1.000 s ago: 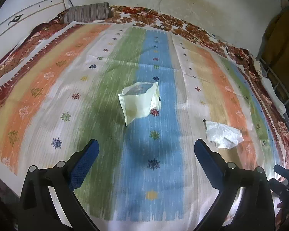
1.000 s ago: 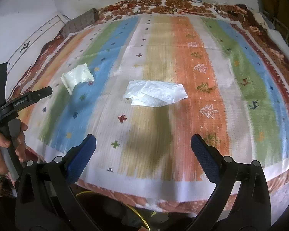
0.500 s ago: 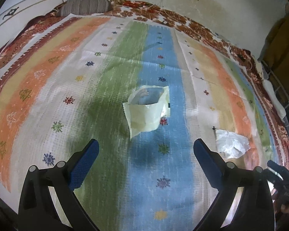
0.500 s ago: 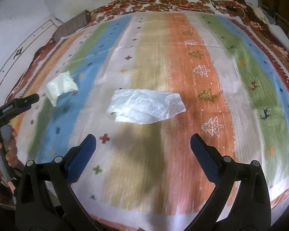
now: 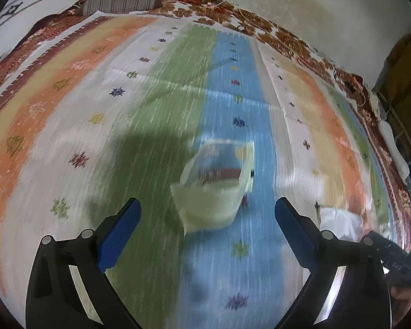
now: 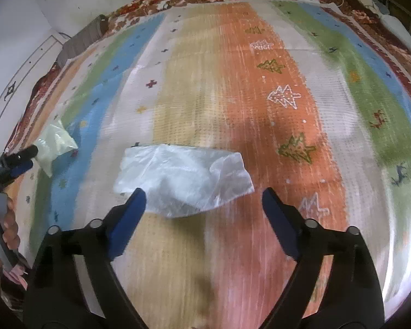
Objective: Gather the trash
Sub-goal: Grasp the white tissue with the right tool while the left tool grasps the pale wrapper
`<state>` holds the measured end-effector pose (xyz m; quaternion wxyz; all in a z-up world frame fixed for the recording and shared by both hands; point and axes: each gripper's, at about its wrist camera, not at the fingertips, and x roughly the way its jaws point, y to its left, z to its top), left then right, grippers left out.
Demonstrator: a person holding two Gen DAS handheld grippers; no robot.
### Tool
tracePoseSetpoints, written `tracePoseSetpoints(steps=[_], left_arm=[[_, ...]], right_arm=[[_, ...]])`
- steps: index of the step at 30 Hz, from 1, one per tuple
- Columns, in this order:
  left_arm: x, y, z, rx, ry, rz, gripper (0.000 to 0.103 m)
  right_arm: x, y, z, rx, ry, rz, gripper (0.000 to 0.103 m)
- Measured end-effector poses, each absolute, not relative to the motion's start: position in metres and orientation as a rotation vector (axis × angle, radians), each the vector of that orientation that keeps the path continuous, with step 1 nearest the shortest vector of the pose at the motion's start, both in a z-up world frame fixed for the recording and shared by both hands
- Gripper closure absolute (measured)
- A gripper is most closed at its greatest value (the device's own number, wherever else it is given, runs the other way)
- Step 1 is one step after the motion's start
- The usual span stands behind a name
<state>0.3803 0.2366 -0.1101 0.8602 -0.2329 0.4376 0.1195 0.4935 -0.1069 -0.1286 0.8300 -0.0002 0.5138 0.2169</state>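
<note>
Bedspread: lying flat across the bed, showing orange, green, blue and white stripes with small stitched motifs.
Floral sheet: peeking out along the far edge.
Striped pillow: resting at the far corner.
Wall: showing stains.

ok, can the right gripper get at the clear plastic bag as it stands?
Probably yes. The right gripper, jaws just closing but wide apart, points at the clear plastic bag, which lies flat on the striped rug with nothing over it.

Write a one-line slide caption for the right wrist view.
Right gripper, jaws open and just closing, nears a clear plastic bag on the striped bedspread.
</note>
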Motion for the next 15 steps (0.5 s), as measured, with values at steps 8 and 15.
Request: tracePoseSetpoints(steps=[8,15], left_arm=[[0.4,0.225,-0.129,-0.408,0.981,0.253,0.028],[0.4,0.221,-0.121,-0.386,0.981,0.217,0.057]], right_arm=[[0.511,-0.091,-0.15,-0.003,1.139,0.487,0.058],[0.507,-0.086,-0.15,-0.06,1.146,0.471,0.095]])
